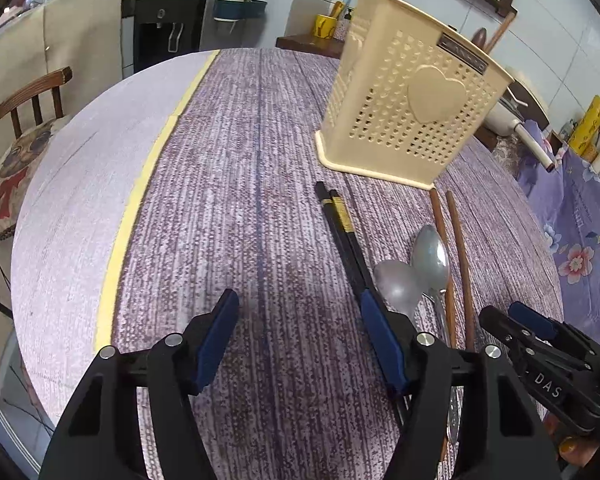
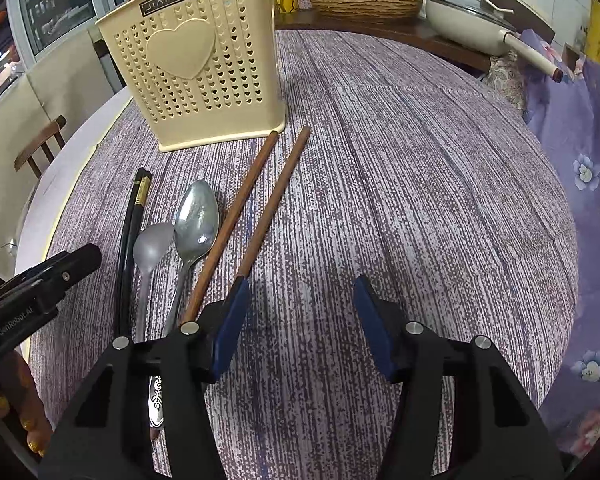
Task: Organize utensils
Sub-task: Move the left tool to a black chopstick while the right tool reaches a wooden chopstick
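Both grippers are angled down over the table (image 1: 228,184), jaws parted and empty: left gripper (image 1: 300,312), right gripper (image 2: 300,300). Before the cream holder (image 2: 196,72) are laid two black chopsticks (image 2: 134,216), two spoons (image 2: 196,220) and two brown chopsticks (image 2: 260,184).

holder (image 2: 196,76): cream, upright | black chopsticks (image 2: 130,228), two spoons (image 2: 180,236), brown chopsticks (image 2: 256,200): flat, side by side
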`<action>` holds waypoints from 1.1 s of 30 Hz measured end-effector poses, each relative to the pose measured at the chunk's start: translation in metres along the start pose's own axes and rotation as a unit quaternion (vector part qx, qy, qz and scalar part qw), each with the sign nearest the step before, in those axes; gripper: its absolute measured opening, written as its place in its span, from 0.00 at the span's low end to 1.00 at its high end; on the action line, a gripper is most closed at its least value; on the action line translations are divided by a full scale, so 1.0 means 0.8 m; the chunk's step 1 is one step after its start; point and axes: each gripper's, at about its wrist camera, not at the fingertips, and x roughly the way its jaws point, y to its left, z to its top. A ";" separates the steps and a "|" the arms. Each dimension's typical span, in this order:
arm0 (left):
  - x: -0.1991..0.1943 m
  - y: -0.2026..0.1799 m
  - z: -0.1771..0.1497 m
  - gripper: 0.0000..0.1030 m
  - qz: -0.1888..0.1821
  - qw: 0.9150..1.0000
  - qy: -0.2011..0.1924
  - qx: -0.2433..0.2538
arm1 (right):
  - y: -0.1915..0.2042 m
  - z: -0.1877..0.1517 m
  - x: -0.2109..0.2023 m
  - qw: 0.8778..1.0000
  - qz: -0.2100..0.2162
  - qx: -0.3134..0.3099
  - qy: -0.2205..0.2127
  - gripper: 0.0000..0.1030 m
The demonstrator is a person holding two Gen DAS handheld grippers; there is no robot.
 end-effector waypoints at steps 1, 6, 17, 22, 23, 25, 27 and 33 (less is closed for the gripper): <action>0.001 -0.005 -0.001 0.59 0.001 1.000 0.001 0.006 | 0.001 0.001 0.001 1.000 0.001 0.001 0.000 0.54; 0.008 -0.023 -0.002 0.57 0.016 0.999 0.000 0.032 | 0.001 -0.002 0.000 1.000 0.014 0.007 0.001 0.54; 0.008 -0.017 -0.001 0.50 0.077 0.995 -0.009 0.055 | -0.006 -0.009 -0.011 1.000 0.000 0.007 -0.012 0.54; -0.009 0.019 0.007 0.50 0.050 0.999 -0.011 -0.001 | -0.008 -0.003 -0.014 1.000 0.004 0.011 -0.019 0.54; -0.010 0.019 0.008 0.50 0.054 0.998 -0.014 0.001 | -0.007 -0.001 -0.014 1.000 0.004 0.008 -0.018 0.54; -0.011 0.021 0.010 0.50 0.049 0.999 -0.010 -0.007 | -0.006 0.004 -0.015 1.000 0.005 0.006 -0.022 0.54; -0.007 0.026 0.012 0.50 0.041 0.999 -0.003 -0.023 | -0.008 0.010 -0.014 1.000 0.003 0.012 -0.026 0.54; 0.006 0.028 0.023 0.48 0.052 0.998 -0.001 -0.039 | -0.015 0.037 0.001 0.999 0.005 0.043 -0.021 0.48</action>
